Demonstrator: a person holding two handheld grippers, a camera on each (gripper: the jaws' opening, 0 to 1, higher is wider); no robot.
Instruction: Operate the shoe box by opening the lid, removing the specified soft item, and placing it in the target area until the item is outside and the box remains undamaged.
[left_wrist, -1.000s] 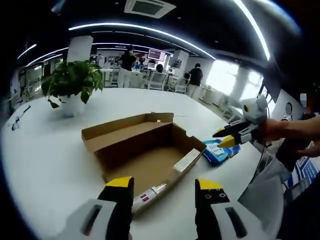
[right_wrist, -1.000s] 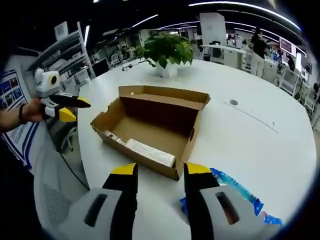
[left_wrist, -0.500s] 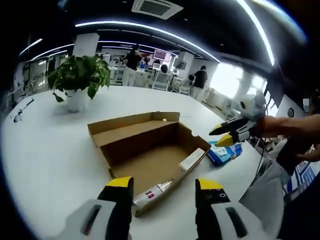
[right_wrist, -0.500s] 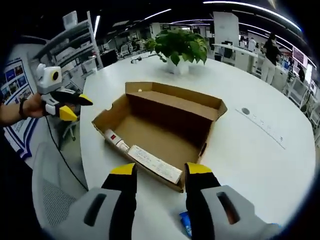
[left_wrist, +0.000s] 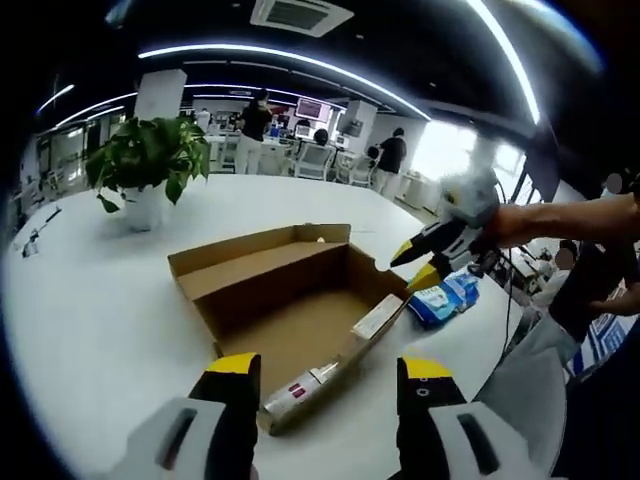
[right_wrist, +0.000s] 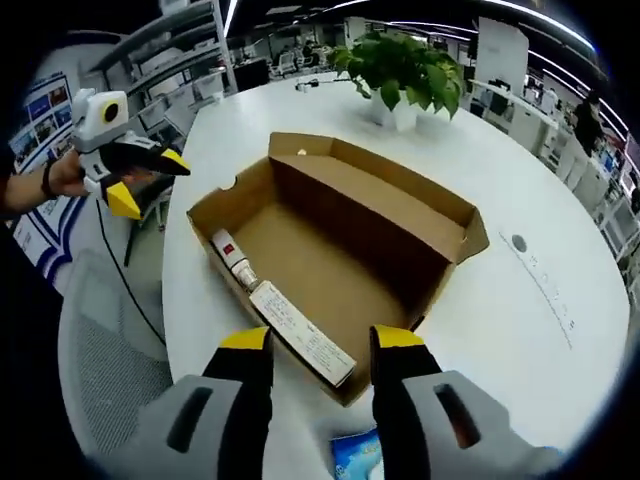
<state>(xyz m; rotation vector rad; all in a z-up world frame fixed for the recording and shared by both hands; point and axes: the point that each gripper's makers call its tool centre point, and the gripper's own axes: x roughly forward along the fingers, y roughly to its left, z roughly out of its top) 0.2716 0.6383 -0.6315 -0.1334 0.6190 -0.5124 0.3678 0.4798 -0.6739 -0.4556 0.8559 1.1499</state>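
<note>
Now the open shoe box (right_wrist: 340, 260) sits on the white surface (left_wrist: 90, 300), blue soft packet (left_wrist: 445, 297) beside it, both grippers' jaws spread, gripping nothing.

No text can be read. The white label (right_wrist: 300, 331) on the shoe box (right_wrist: 340, 250) wall, just ahead of the right gripper (right_wrist: 312, 345), carries print too small to make out.

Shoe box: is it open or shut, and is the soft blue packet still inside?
Open. The shoe box shows its bare brown floor, lid folded back. The blue packet lies outside on the white table.
</note>
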